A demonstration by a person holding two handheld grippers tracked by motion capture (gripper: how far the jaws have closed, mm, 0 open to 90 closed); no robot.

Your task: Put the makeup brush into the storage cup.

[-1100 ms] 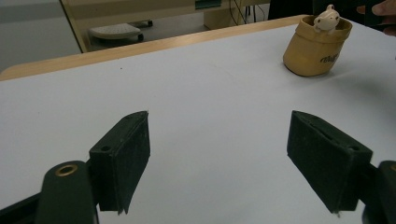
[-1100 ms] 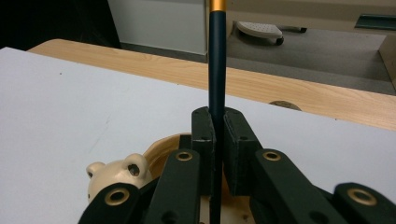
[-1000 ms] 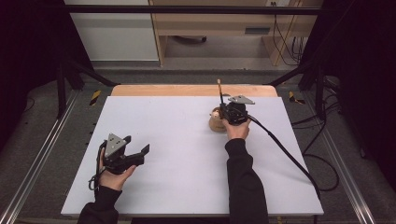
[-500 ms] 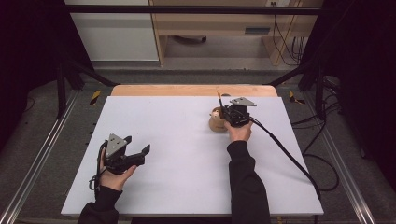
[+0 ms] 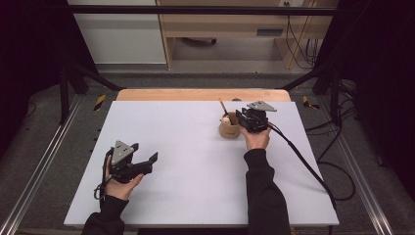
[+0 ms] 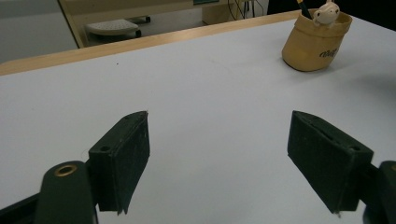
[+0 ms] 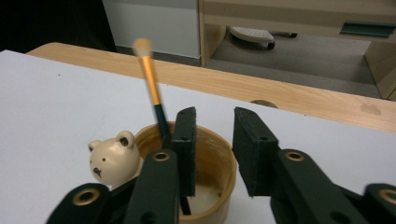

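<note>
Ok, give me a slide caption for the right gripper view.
Right gripper, jaws just opening, over a tan cup with a bear head on its rim; brush leans inside.

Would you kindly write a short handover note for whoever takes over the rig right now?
Right claw: jaws have just been opening, with nothing between them; it sits over the mouth of the tan cup.
Left claw: open, holds nothing, low over the white table, away from the cup.
Brush: stands tilted in the cup, bristles up, beside the bear figure on the rim.
Done: the brush appears placed and released.
Left: probably just drawing the right claw clear without knocking the brush.
</note>
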